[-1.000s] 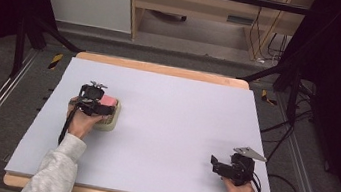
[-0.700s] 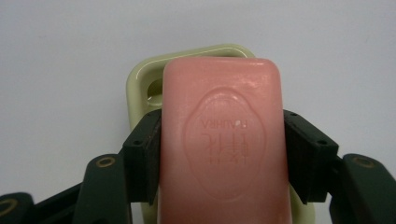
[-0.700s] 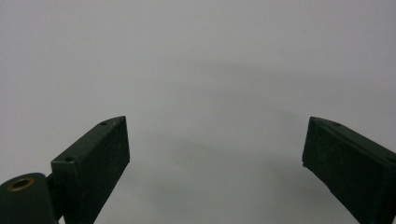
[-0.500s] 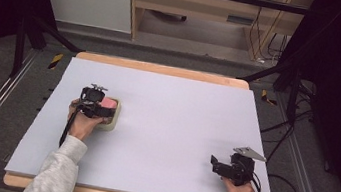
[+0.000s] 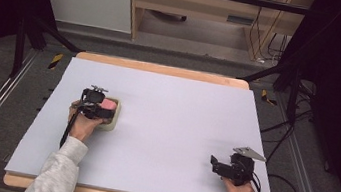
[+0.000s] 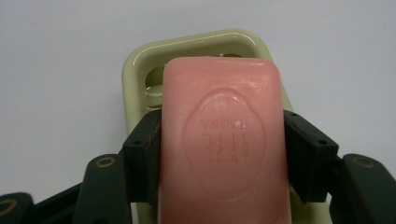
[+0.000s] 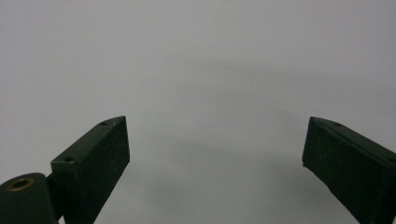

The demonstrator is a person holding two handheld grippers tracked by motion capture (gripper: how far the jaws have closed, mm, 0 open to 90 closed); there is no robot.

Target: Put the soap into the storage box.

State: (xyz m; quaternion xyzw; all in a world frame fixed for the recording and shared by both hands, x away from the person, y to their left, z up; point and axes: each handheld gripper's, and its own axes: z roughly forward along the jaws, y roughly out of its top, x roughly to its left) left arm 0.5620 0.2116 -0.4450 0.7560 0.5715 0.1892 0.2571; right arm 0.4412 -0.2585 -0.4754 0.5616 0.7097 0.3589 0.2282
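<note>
Left gripper [image 6: 223, 154] jaws clamp pink soap bar [image 6: 223, 140] over pale green soap dish [image 6: 135, 65], barely shifted since earlier; placement likely underway. Right gripper [image 7: 215, 158] jaws wide, empty, above bare counter [image 7: 196, 56].

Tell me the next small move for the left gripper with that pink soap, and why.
Probably lower it a little and open the jaws. The left gripper is shut on the pink soap directly over the pale green soap dish, whose rim frames the bar, so release looks close. Whether the bar already rests in the dish can't be told.
</note>
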